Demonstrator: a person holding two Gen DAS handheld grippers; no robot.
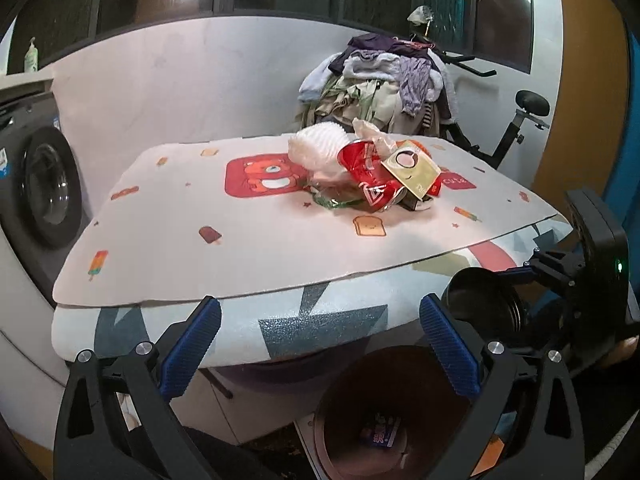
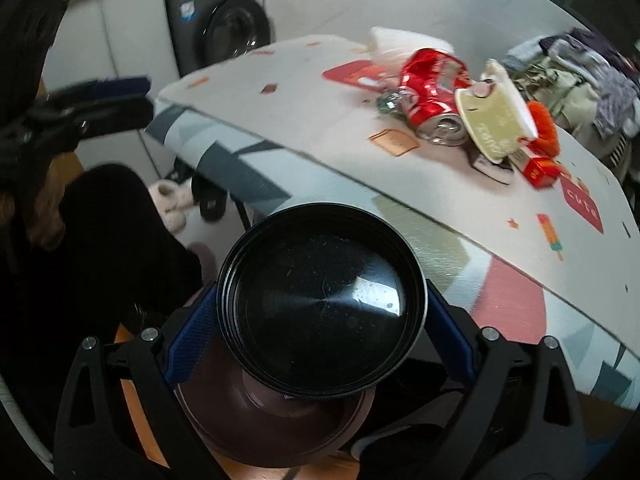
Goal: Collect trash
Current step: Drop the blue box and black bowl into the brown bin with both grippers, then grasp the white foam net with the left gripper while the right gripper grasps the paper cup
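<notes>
A heap of trash lies on the table mat (image 1: 240,240): a crushed red can (image 1: 366,178) (image 2: 434,88), white foam wrap (image 1: 320,146), a cream card box (image 1: 412,170) (image 2: 494,120), a clear green-tinted wrapper (image 1: 332,196) and a small red box (image 2: 540,172). My left gripper (image 1: 320,344) is open and empty, in front of the table's near edge, above a brown trash bin (image 1: 384,412). My right gripper (image 2: 320,340) is shut on a black round plastic container (image 2: 322,312) (image 1: 486,304), held over the brown bin (image 2: 272,420) beside the table edge.
A washing machine (image 1: 44,188) stands at the left. A pile of clothes (image 1: 380,80) and an exercise bike (image 1: 516,120) stand behind the table. Slippers (image 2: 172,204) lie on the floor under the table. A wrapper (image 1: 384,432) lies inside the bin.
</notes>
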